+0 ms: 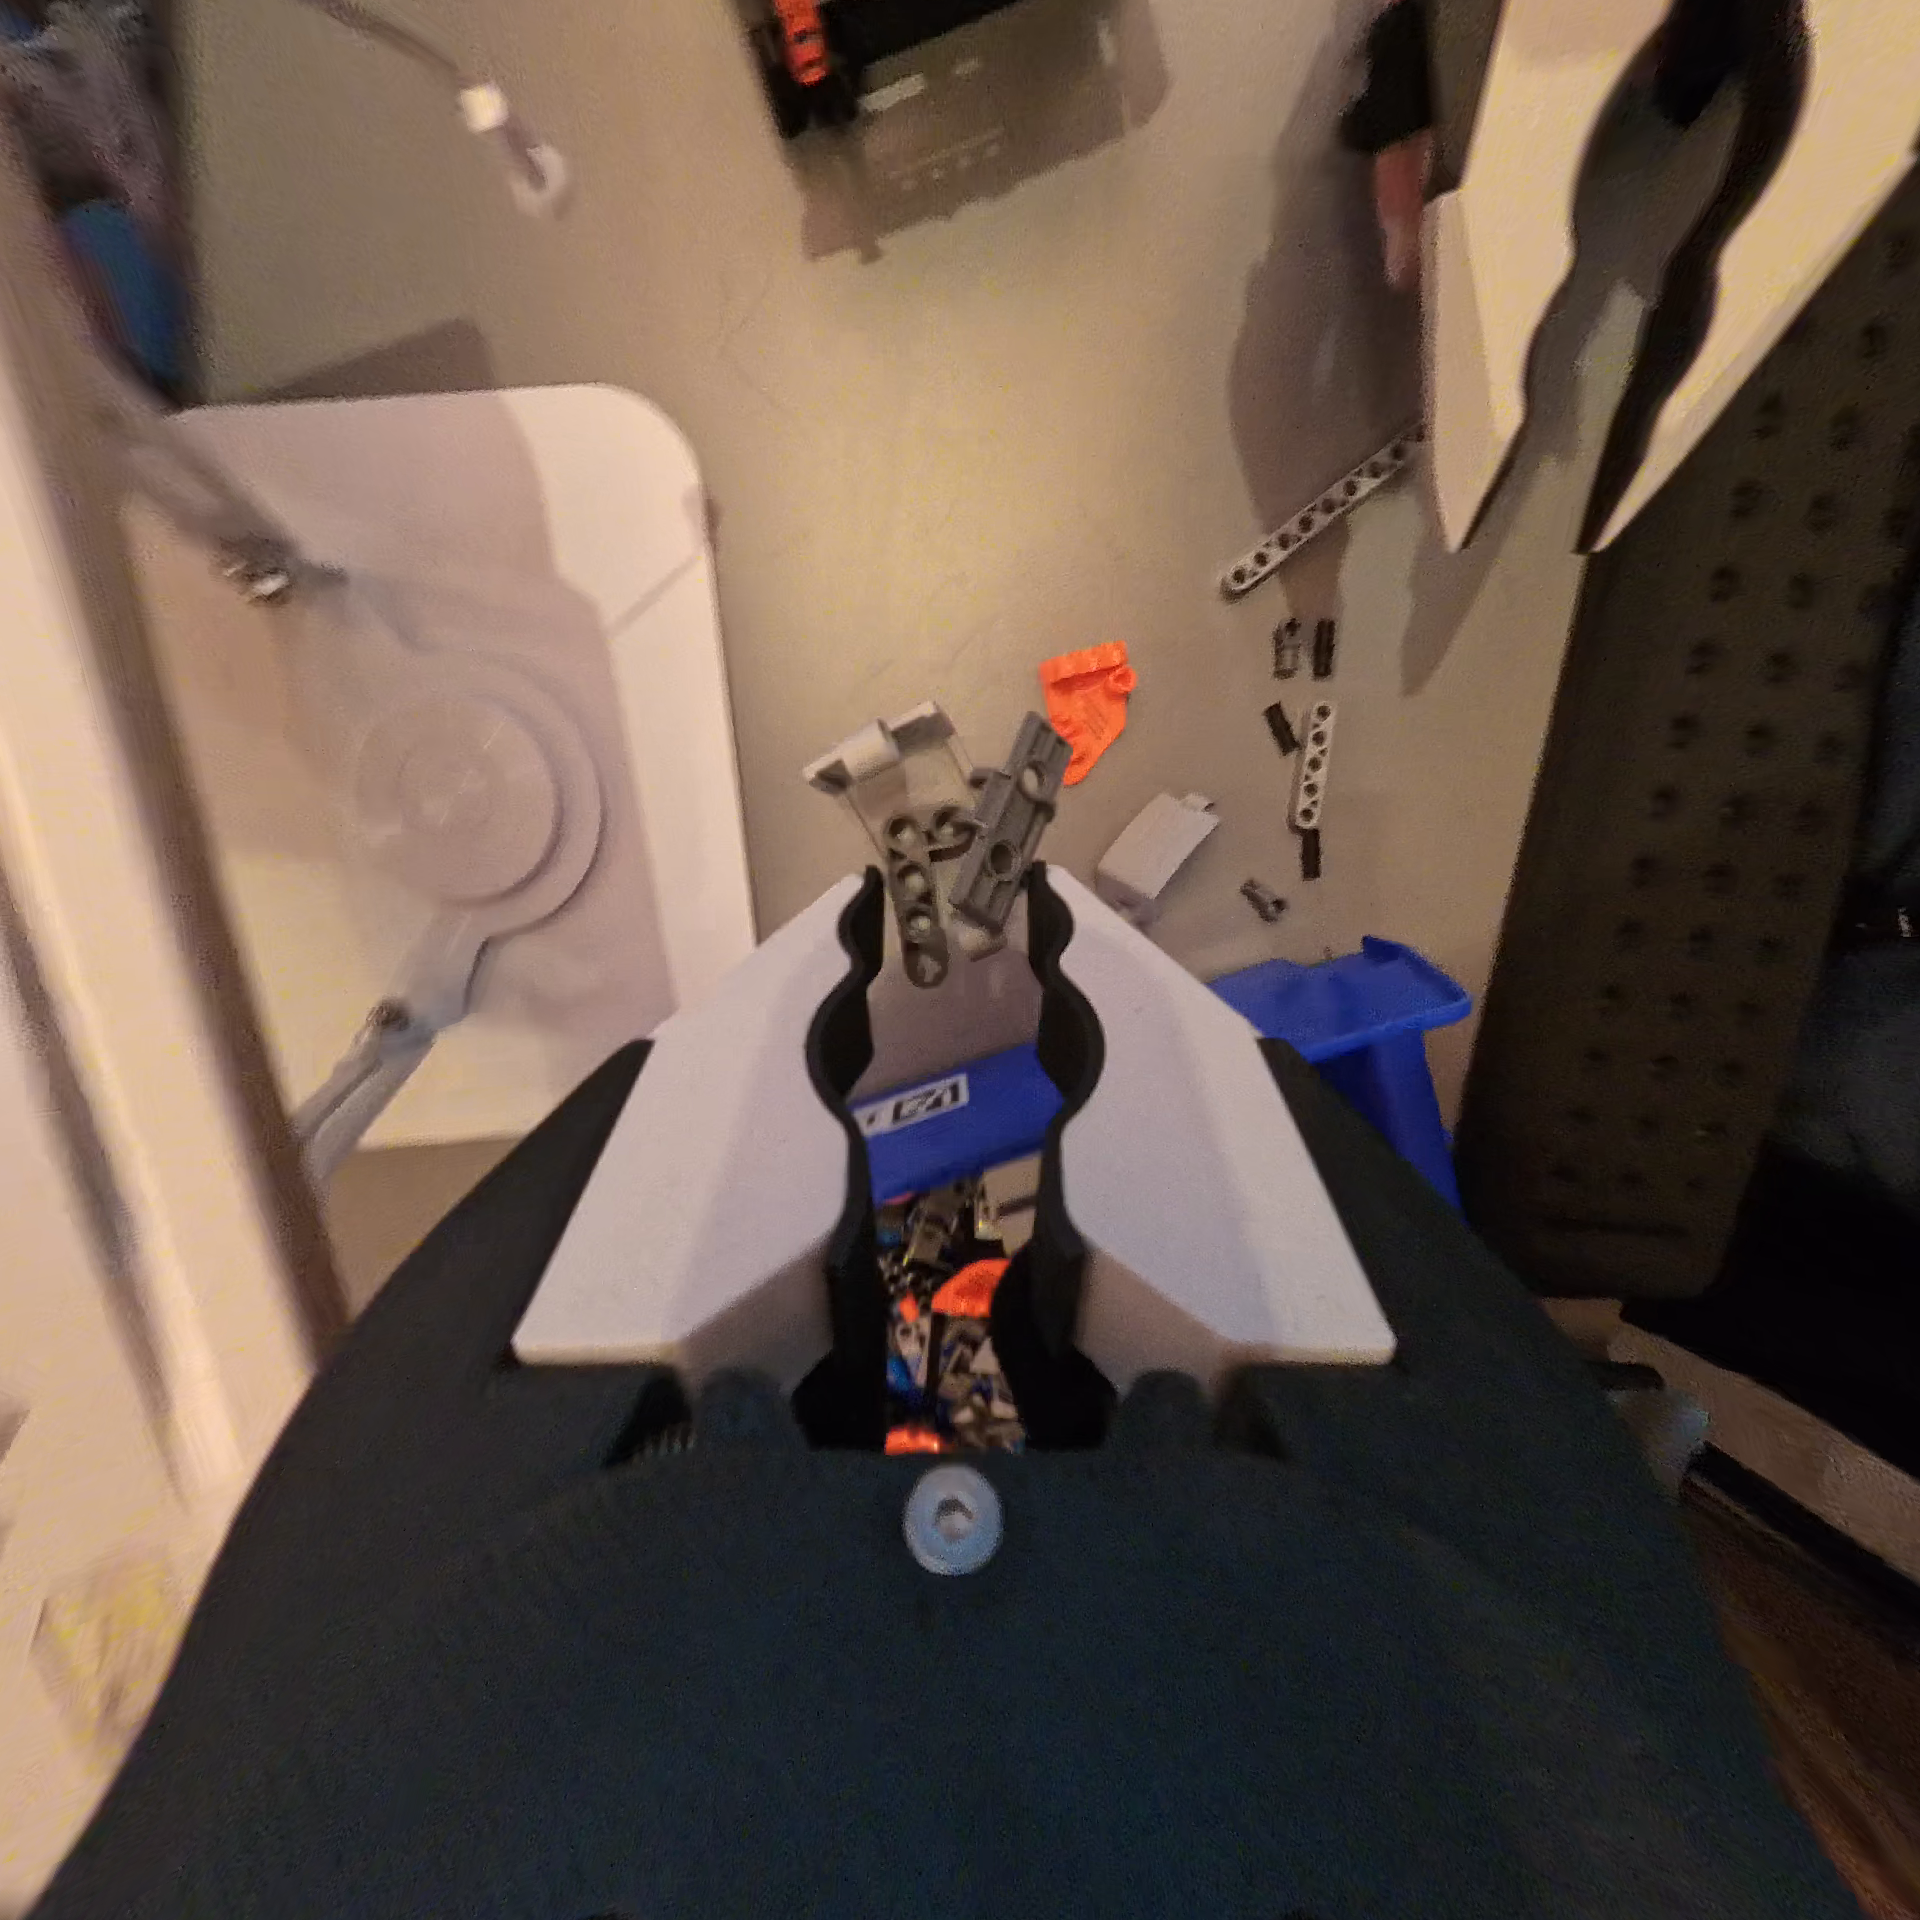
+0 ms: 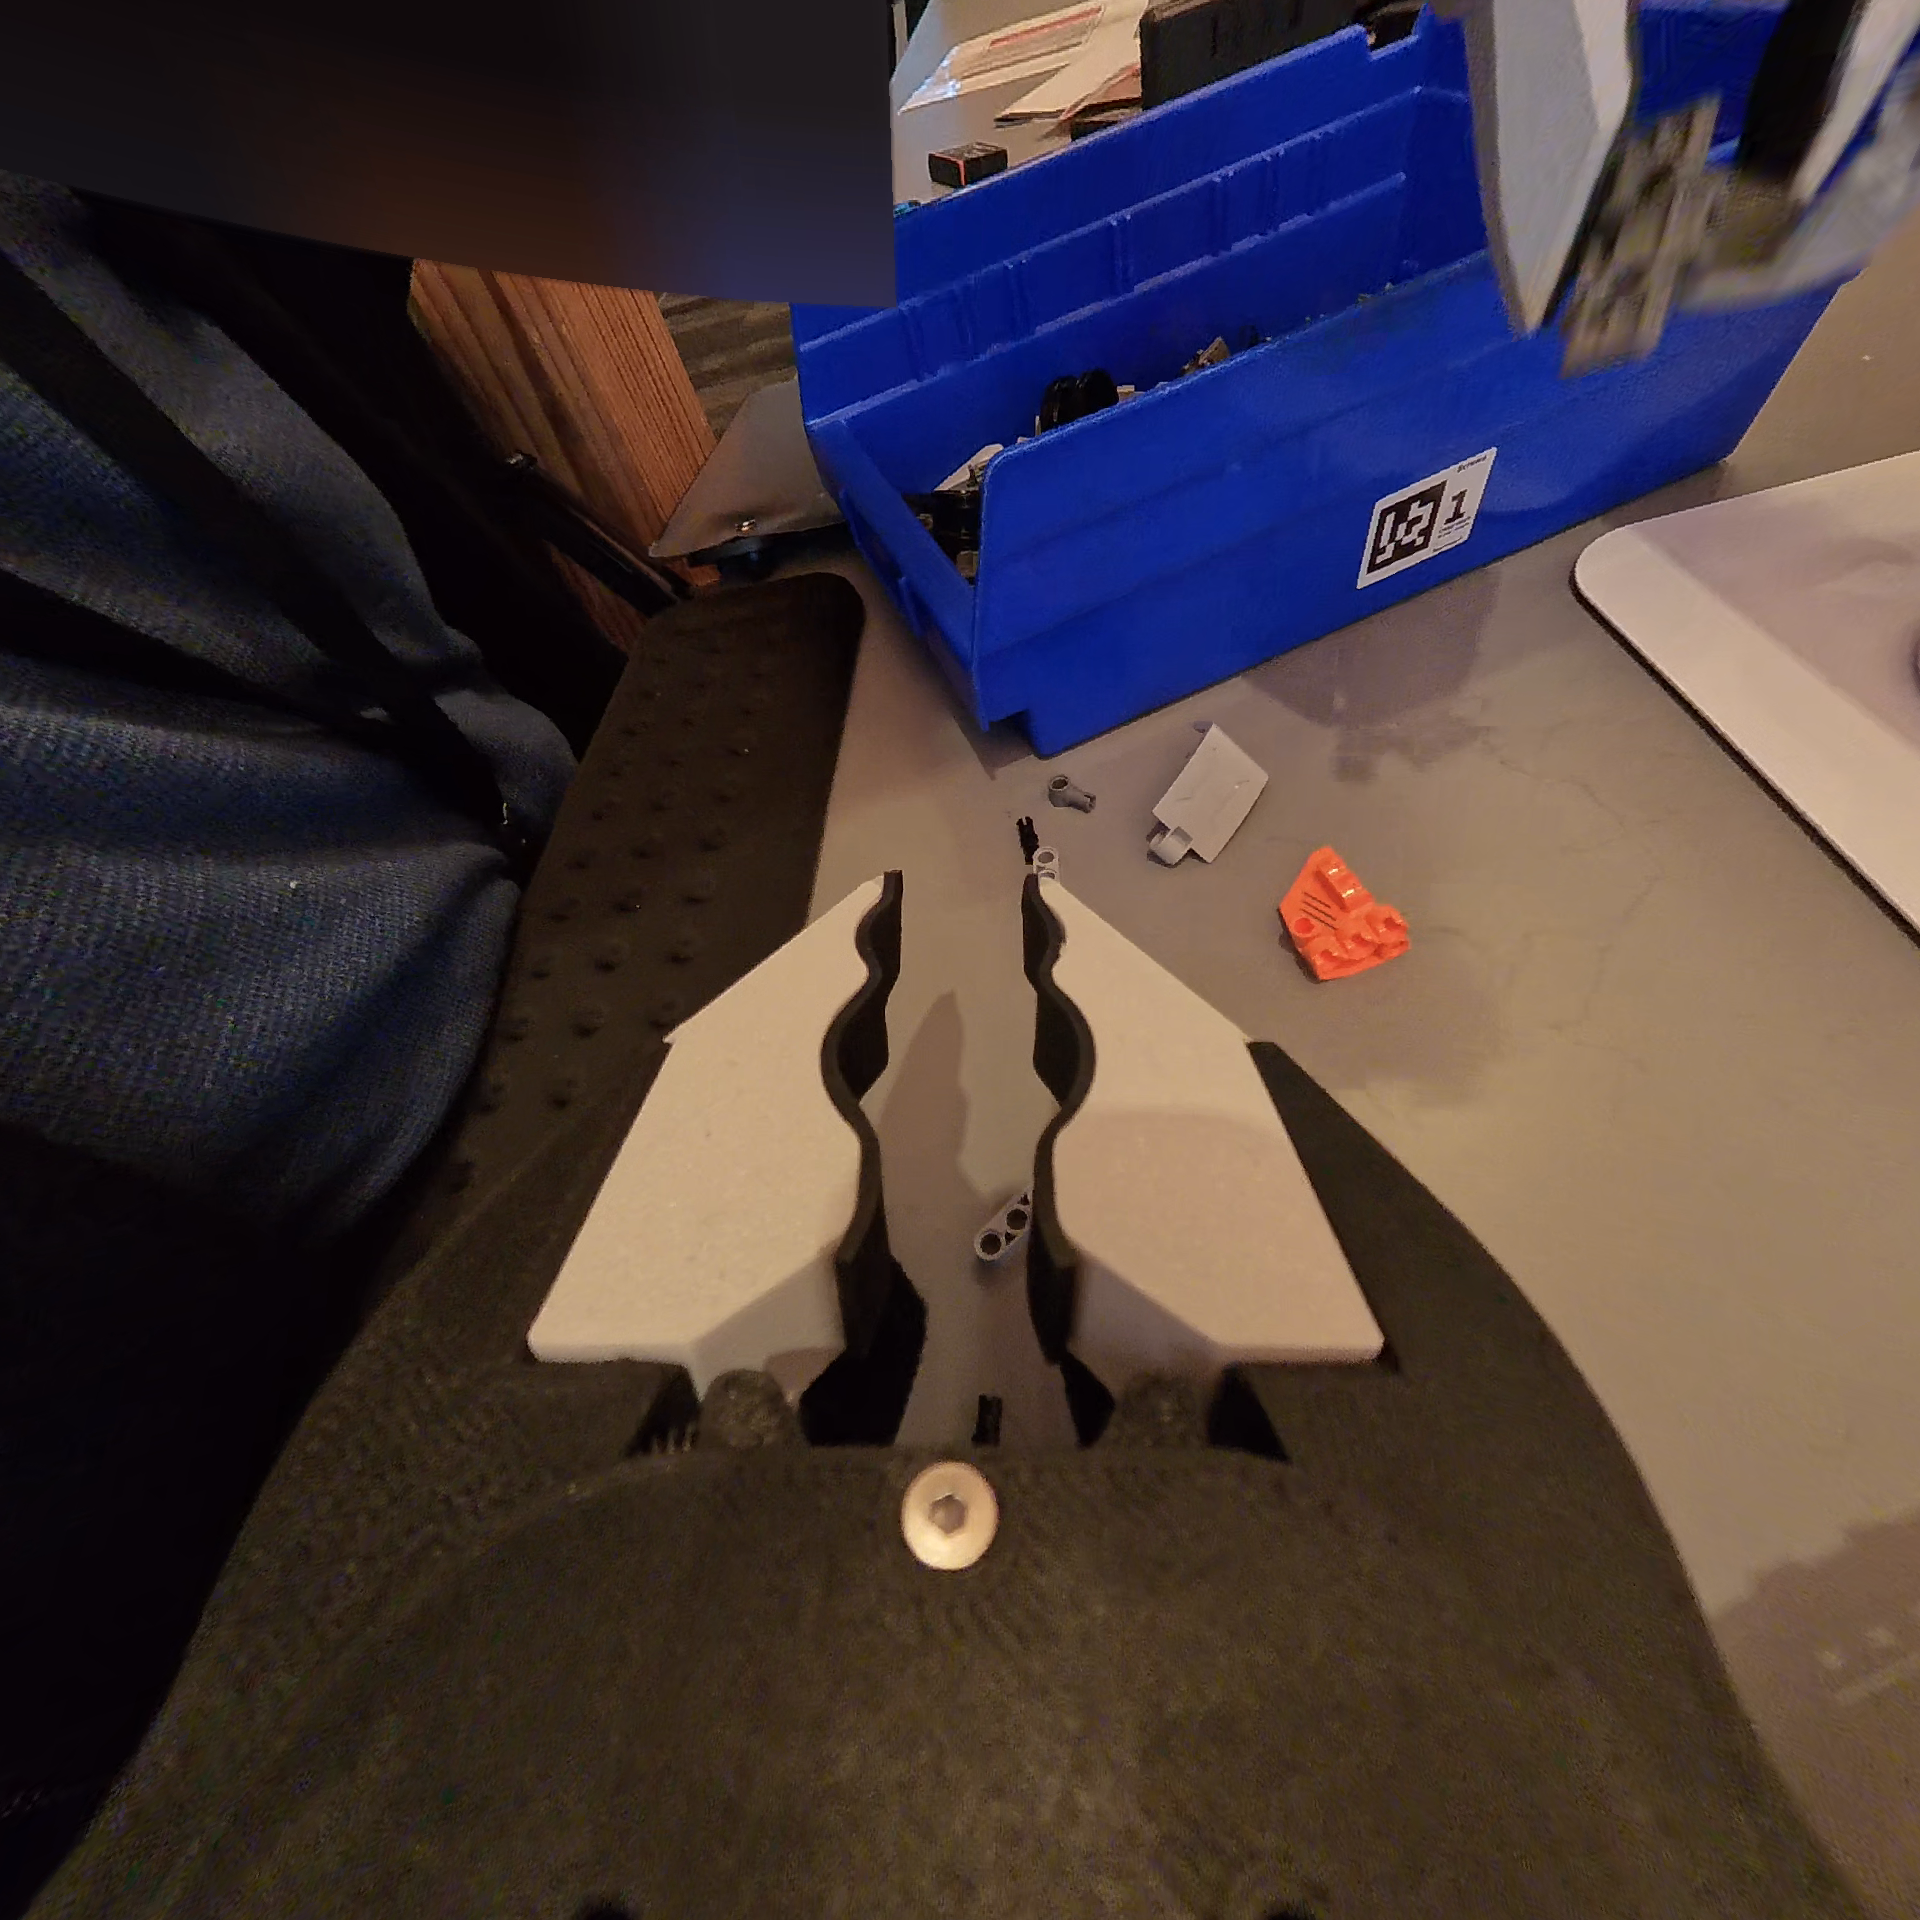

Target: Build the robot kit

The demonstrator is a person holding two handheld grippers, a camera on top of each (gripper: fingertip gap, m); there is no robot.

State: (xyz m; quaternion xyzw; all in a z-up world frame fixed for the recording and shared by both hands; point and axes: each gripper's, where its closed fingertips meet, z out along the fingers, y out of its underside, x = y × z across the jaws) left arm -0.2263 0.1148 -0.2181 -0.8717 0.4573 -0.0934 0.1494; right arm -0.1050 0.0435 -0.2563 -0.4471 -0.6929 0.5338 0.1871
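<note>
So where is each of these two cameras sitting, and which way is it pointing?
Left wrist view: mounted on the left gripper, looking along its fingers, steeply down at the grey table; the fingers pinch a cluster of grey toy parts above the blue bin.
Right wrist view: mounted on the right gripper, angled down over the table; its fingers are apart and empty, a blue sleeve alongside.
Shared: the blue bin, an orange piece, a grey panel, and each other's gripper.

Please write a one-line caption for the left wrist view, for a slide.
Left gripper shut on a cluster of grey building parts, held above a blue bin.
</note>
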